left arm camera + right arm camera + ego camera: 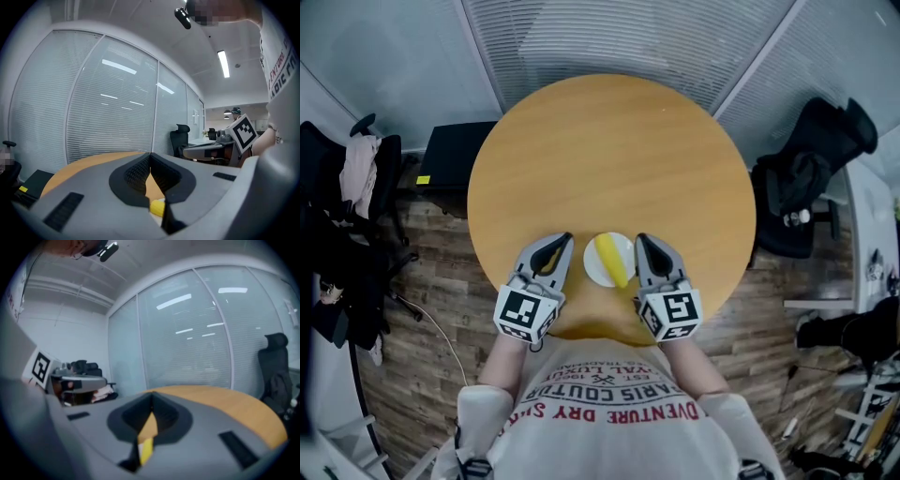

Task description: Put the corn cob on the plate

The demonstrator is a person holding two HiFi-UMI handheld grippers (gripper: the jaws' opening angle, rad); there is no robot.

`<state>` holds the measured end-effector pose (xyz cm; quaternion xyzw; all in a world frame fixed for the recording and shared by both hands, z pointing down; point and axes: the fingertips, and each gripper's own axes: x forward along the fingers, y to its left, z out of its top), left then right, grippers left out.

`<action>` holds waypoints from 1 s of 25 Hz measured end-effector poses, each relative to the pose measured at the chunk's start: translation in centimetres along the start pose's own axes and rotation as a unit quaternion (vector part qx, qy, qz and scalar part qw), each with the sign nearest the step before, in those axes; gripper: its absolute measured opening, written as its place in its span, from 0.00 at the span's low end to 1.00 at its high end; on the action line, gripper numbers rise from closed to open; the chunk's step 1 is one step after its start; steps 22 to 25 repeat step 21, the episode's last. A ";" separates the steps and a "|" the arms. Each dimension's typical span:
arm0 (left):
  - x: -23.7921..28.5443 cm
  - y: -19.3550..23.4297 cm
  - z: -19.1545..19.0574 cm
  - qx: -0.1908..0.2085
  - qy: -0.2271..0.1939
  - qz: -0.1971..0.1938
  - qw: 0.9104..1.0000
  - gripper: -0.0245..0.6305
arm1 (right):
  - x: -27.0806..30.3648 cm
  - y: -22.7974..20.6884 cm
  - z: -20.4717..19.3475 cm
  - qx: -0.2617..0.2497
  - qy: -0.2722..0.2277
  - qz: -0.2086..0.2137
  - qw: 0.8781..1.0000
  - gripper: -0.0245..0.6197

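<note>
Head view: corn cob (610,259) lies on the plate (592,271) on the bench (609,150), flanked by left gripper (565,242) and right gripper (641,241), both pressed together, empty.

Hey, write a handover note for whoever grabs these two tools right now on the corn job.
Left tool: shut, empty, to the left of the plate.
Right tool: shut, empty, to the right of the plate.
Things: the corn cob lies on the white plate, at the person's edge of the round table.
Done: cob is on the plate, neither tool touching it.
Left: nothing visible, probably just draw both tools away.
</note>
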<state>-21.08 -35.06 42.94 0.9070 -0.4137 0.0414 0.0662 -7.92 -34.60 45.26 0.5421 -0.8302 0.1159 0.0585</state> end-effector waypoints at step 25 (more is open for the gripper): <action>-0.9 1.0 -0.5 -0.010 0.001 0.018 1.000 0.09 | 0.4 1.0 -0.6 -0.016 0.001 0.006 1.000 0.08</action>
